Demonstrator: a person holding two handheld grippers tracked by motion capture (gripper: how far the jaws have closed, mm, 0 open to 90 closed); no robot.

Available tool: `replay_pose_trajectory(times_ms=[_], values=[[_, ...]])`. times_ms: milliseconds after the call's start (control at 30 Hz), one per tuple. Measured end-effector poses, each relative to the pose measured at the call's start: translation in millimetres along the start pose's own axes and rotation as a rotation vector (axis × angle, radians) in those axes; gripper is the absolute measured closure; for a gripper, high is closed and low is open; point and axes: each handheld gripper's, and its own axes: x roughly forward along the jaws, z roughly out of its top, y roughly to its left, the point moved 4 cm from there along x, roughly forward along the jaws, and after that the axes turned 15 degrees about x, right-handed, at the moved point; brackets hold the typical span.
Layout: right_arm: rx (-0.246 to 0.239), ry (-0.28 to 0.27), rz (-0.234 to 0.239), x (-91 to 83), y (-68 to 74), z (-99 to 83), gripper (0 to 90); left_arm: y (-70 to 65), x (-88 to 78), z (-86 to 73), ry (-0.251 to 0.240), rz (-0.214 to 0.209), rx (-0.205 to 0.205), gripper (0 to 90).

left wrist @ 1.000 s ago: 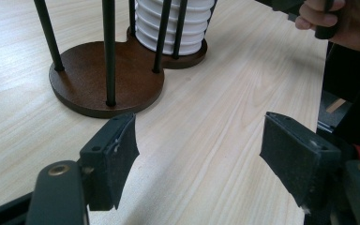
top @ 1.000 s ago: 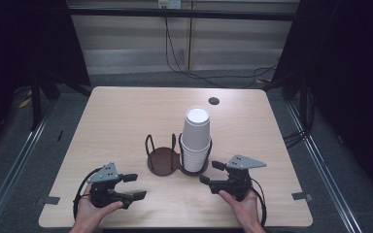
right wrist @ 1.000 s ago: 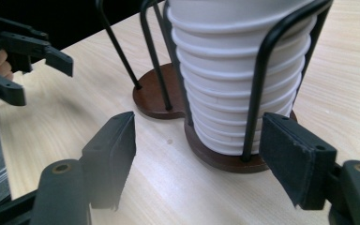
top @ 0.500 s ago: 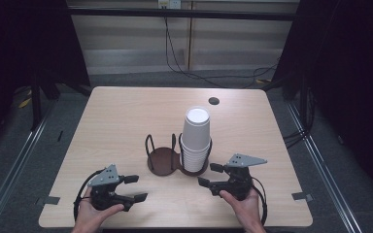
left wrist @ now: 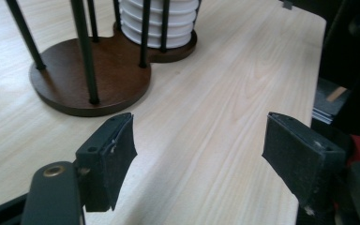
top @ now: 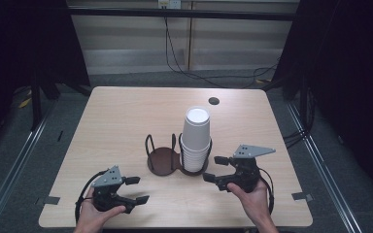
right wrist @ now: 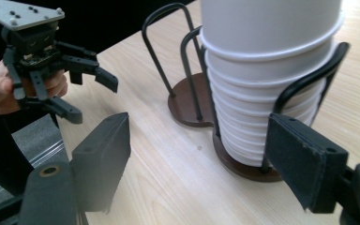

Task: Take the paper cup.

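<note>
Fingers (left wrist: 112,157) of the left gripper (top: 135,190) spread apart, nothing between the pads, jaws just now easing wider over bare table (left wrist: 206,140). Released, then, and gripping nothing. Just ahead of those pads and off to the near-left one: dark wooden holder base (left wrist: 91,77), thin black rods rising from it, the near ring vacant. Beyond that ring, farther from the pads: white ribbed rims of the cup stack (left wrist: 161,21), seated in the far ring.

Over to the right gripper (top: 217,168): fingers (right wrist: 105,157) likewise parted, pads wide, nothing pinched. Released as well. Right in front of the pads, closer to the far-right one: cup stack (right wrist: 267,89), tall and white, nested in its wire cage, not touching either pad. Past the stack and toward the other pad: the second ring of the holder (right wrist: 187,101), wire loops standing upright. Farther off beyond the left pad: the other gripper, held in a hand (right wrist: 2,91), jaws parted there too.

From above, nearest edge first: left hand (top: 94,213) low at the table's front, gripper pointing toward the holder but well short of it. Right hand (top: 252,194) a touch farther in, jaw tips just beside the base of the stack. Then holder (top: 162,160) and cup stack (top: 195,133) side by side at mid-table. Farthest out: small dark round spot (top: 213,101) near the back edge.
</note>
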Motion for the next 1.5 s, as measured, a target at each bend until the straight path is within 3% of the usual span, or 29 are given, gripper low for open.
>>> replay_pose_trajectory(times_ms=[133, 233, 367, 667, 1000, 1167, 1267, 1433, 1500], values=[[0.019, 0.021, 0.015, -1.4, -0.4, 4.2, 21.5, -0.1, -1.0, 0.4, -0.007, 0.001, -0.005, 25.2], [0.006, -0.004, 0.023, -4.6, 0.1, 11.2, 21.0, 0.2, -3.1, -0.8, -0.023, -0.010, -0.031, 24.8], [-0.023, -0.016, 0.022, -7.6, 2.2, 23.6, 20.6, 2.2, -5.5, -1.0, -0.038, -0.008, -0.034, 22.5], [-0.053, -0.009, 0.026, -9.8, 7.1, 48.2, 16.2, 1.6, -7.7, -0.8, -0.051, -0.028, -0.005, 17.6], [-0.076, 0.007, 0.021, -7.2, 9.0, 71.7, 15.6, -0.1, -7.6, -1.2, -0.047, -0.036, -0.003, 17.4], [-0.090, 0.045, 0.005, -3.4, 6.6, 84.2, 14.0, -0.2, -7.3, -1.5, -0.039, -0.038, -0.002, 18.0], [-0.086, 0.035, 0.025, -2.5, 6.1, 94.5, 14.8, 0.0, -7.2, -1.8, -0.031, -0.033, -0.002, 18.1], [-0.101, 0.074, 0.027, 3.8, 7.8, 104.3, 14.7, -0.2, -7.9, -2.1, -0.034, -0.036, -0.002, 18.1], [-0.084, 0.087, 0.028, 6.0, 5.4, 108.5, 14.0, -0.2, -7.3, -2.0, -0.030, -0.037, -0.003, 18.1]])
